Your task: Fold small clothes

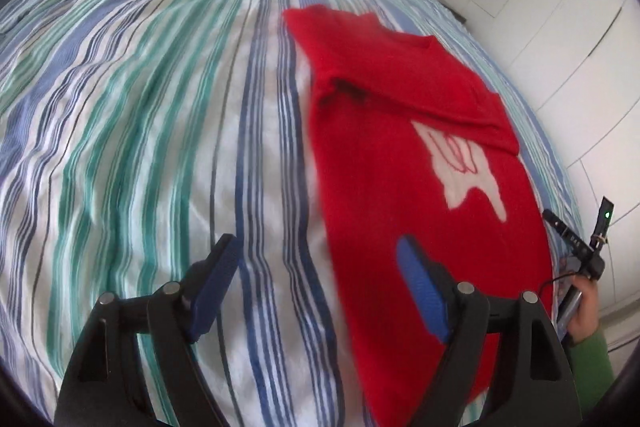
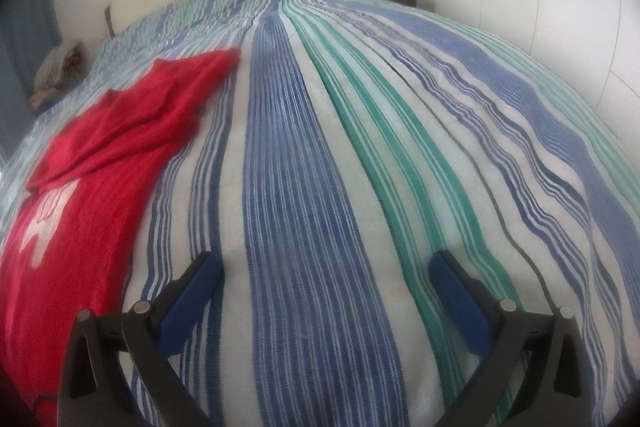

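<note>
Left claw [image 1: 320, 287]: fingers spread wide, nothing between them. I hover it over the striped bedcover [image 1: 140, 107], its right finger in front of the red sweater [image 1: 400, 147].

Right claw [image 2: 326, 301]: also gaping, empty, over bare bedcover at lower centre of its view; the sweater sits to the left there.

Sweater lies flat at right of centre in the left view, one sleeve folded across the chest above a white motif [image 1: 460, 167], the other sleeve reaching toward the top. It looks like a soft, light, limp knit; I expect it to sag and drag on the cover. Best hold, I judge: pinch the hem corners or the shoulder edge, both layers together.

My right hand [image 1: 582, 311] shows at the lower right edge of the left view.
</note>
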